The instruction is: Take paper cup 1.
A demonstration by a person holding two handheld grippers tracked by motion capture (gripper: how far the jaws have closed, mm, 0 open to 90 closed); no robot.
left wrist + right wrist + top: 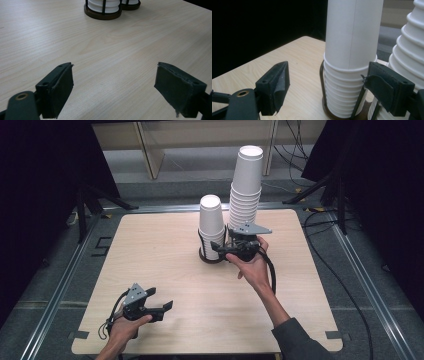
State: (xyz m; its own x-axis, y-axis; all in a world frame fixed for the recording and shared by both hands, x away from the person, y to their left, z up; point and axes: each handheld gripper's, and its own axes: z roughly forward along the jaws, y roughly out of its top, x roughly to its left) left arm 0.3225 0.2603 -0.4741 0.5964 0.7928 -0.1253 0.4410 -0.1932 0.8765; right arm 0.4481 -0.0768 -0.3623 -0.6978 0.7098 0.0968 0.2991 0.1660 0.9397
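Note:
Two stacks of white paper cups stand in black wire holders at the far middle of the table: a short stack (210,227) and a taller stack (246,190) to its right. My right gripper (223,241) is held level just in front of the short stack (349,62), open, its jaws either side of the stack's lower part without pressing it. The tall stack (409,50) rises behind the right jaw. My left gripper (161,299) rests low near the front left of the table, open with only bare wood between its jaws (113,87).
The wooden table (165,270) has rounded corners and a metal frame around it. The dark round bases of the holders (102,15) stand far ahead in the left gripper view. Cables (345,290) trail on the floor at the right.

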